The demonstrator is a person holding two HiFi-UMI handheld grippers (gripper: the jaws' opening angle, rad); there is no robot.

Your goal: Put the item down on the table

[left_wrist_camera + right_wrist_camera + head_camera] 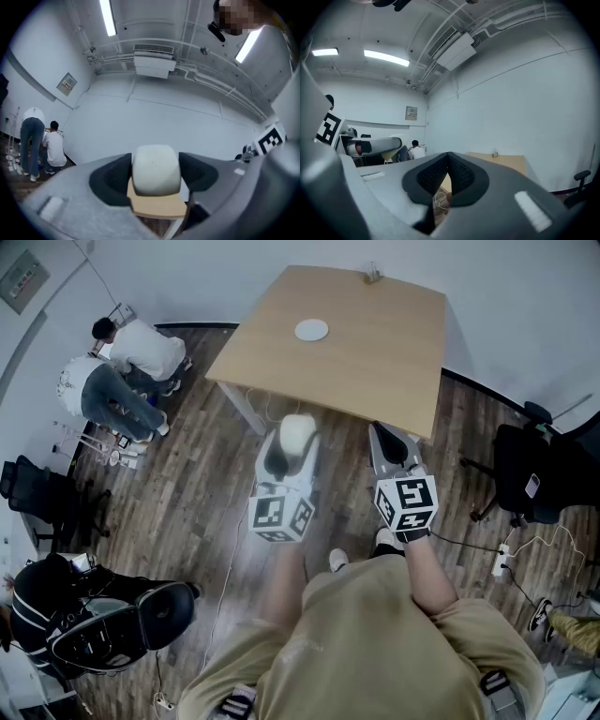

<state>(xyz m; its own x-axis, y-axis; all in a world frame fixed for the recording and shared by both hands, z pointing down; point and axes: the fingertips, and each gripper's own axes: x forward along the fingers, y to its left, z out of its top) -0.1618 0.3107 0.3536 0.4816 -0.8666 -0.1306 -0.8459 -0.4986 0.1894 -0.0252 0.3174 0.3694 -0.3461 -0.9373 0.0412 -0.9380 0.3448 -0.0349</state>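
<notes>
A rounded white item (297, 433) (155, 169) sits clamped between the jaws of my left gripper (292, 442) (156, 176), held in the air just short of the near edge of the light wooden table (375, 362) (157, 206). My right gripper (392, 442) (448, 180) hovers beside it over the table's near edge, jaws pressed together with nothing between them. A white round disc (311, 330) lies on the table's far part, and a small object (372, 276) (494, 153) stands at its far edge.
Two people (127, 371) (40, 143) stand and crouch by the left wall. Black office chairs (530, 470) stand right of the table, another chair (122, 620) at lower left. Cables (511, 554) run over the wooden floor.
</notes>
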